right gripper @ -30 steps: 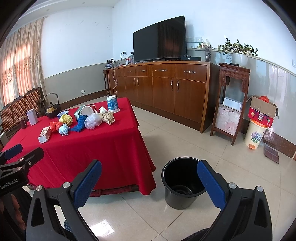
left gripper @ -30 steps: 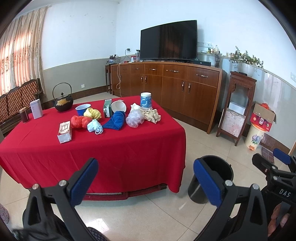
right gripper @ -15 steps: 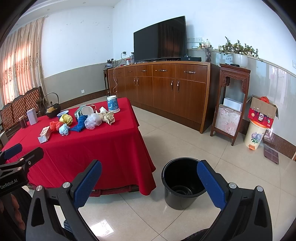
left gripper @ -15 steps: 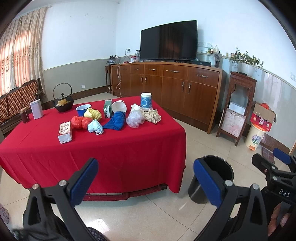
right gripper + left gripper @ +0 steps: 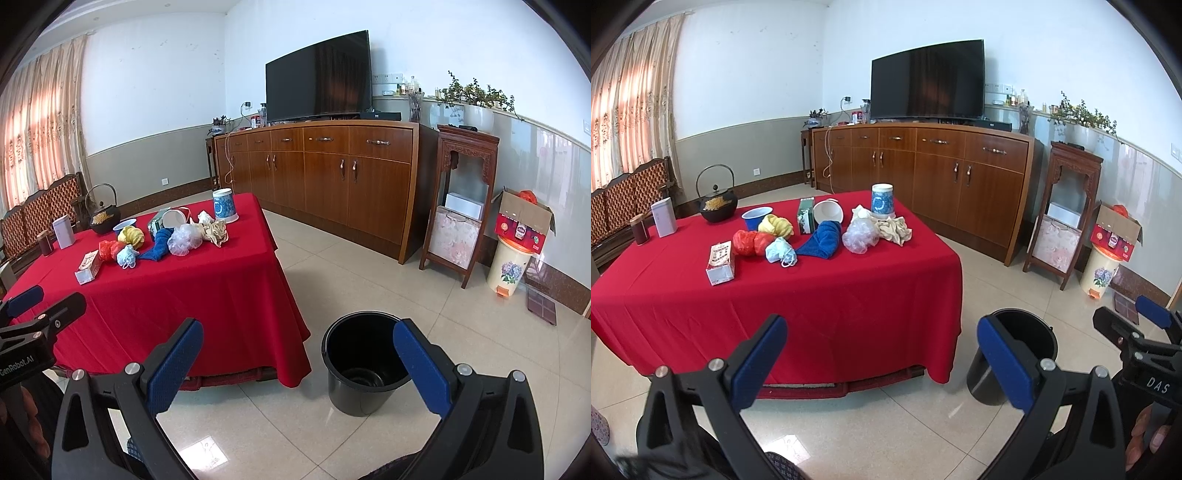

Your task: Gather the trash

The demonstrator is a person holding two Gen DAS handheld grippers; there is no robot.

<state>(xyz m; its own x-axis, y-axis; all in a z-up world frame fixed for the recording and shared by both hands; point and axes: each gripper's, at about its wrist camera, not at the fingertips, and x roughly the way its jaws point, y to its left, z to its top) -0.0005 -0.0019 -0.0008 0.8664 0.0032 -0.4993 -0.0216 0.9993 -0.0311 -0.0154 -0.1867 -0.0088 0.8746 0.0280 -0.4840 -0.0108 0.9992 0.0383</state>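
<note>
A red-clothed table (image 5: 820,295) (image 5: 207,280) carries a heap of rubbish: a clear plastic bag (image 5: 860,236) (image 5: 183,239), crumpled beige paper (image 5: 895,229) (image 5: 216,230), a red bag (image 5: 750,242), a yellow wad (image 5: 776,226), a pale blue mask (image 5: 780,251) (image 5: 126,256) and a small carton (image 5: 720,262). A black bucket (image 5: 360,363) (image 5: 1019,354) stands on the floor right of the table. My left gripper (image 5: 882,365) is open and empty, well short of the table. My right gripper (image 5: 297,367) is open and empty, close above the bucket's left side.
A blue towel (image 5: 822,238), white bowl (image 5: 829,211), blue-white cup (image 5: 882,201), iron kettle (image 5: 716,201) and tins also sit on the table. A wooden sideboard (image 5: 923,173) with a TV lines the far wall. A stand (image 5: 461,206), a floral bin (image 5: 509,267) and tiled floor (image 5: 369,266) lie to the right.
</note>
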